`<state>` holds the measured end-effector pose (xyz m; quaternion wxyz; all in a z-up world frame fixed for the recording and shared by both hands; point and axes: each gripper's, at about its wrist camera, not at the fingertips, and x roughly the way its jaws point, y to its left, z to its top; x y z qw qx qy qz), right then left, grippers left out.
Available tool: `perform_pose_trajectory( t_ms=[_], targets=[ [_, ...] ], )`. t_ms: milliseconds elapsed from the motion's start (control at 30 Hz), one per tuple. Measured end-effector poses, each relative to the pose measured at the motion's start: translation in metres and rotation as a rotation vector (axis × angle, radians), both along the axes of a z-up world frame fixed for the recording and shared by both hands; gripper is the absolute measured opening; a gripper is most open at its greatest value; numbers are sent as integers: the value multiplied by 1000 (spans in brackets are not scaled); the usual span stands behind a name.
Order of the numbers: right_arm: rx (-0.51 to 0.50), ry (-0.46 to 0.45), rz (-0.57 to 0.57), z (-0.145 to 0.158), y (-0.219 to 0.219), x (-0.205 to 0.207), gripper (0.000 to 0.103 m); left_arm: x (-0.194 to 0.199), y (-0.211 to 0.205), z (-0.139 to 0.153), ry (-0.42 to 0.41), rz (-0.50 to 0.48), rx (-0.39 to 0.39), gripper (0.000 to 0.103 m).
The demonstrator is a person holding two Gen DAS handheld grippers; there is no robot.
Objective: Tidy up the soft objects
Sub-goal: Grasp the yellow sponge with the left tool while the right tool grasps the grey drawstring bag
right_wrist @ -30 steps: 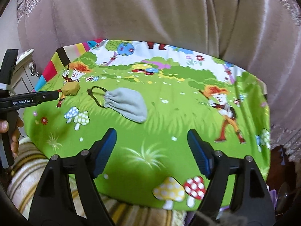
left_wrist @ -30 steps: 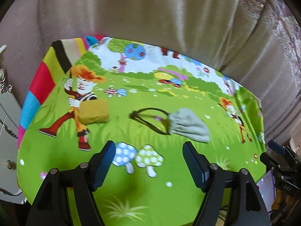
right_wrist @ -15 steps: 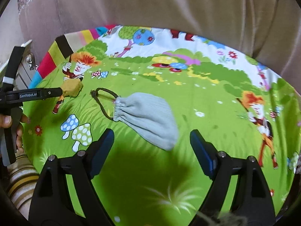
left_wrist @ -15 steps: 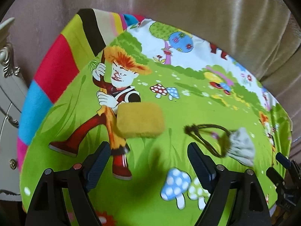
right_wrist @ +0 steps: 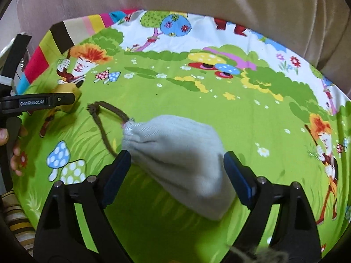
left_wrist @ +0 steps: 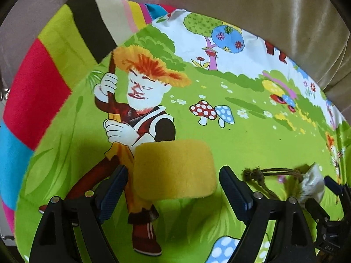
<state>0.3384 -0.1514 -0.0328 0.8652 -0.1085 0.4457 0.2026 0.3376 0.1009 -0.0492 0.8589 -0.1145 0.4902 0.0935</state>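
A yellow sponge (left_wrist: 173, 168) lies flat on the cartoon-print cloth (left_wrist: 241, 135). My left gripper (left_wrist: 172, 173) is open and straddles it, with both blue pads just clear of its sides. To its right lies a grey drawstring pouch (right_wrist: 175, 153) with a brown cord (right_wrist: 103, 127) looped to the left. My right gripper (right_wrist: 176, 156) stands over the pouch with its jaws opening; the pouch lies between the pads, unsqueezed. In the right wrist view the left gripper's arm (right_wrist: 43, 103) hides part of the sponge (right_wrist: 70, 98).
The bright cloth covers a round table. A beige curtain (left_wrist: 219, 0) hangs close behind its far edge. White furniture (left_wrist: 3, 100) stands off the left side. A person's hand (right_wrist: 8, 135) and a striped fabric (right_wrist: 17, 219) show at the lower left.
Both grippers have come down and forward: the left from above the mushrooms to around the sponge, the right to around the pouch. Both sets of jaws stand slightly wider.
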Motion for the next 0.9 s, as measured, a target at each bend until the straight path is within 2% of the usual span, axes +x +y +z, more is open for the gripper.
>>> perform_pose_trajectory(
  t_ms=[67,133,167,200,267,300,367,500,900],
  targets=[
    [-13,11,7,-8,4,6,88,1,-1,-3,5,-14,19,84],
    [-12,9,0,-12,4,9,88,2,-2,-4,2,-28,23,72],
    [-8,8,0,-13,4,9,84,2,-2,-4,-2,-27,32,69],
    [-5,5,8,-14,4,8,72,2,-1,-3,-9,-28,29,68],
    [-5,12,24,-16,6,7,56,3,-3,-3,-14,-39,20,66],
    [0,10,26,-15,7,6,41,2,-5,-2,-18,-51,22,66],
    [-19,-2,25,-13,8,3,25,-1,-9,1,-26,-61,18,65],
    [-8,-5,27,-8,4,-7,17,-11,-15,15,-59,-71,12,65],
    [41,-54,-40,30,-26,-62,16,-69,-53,56,-143,-128,-39,65]
  ],
)
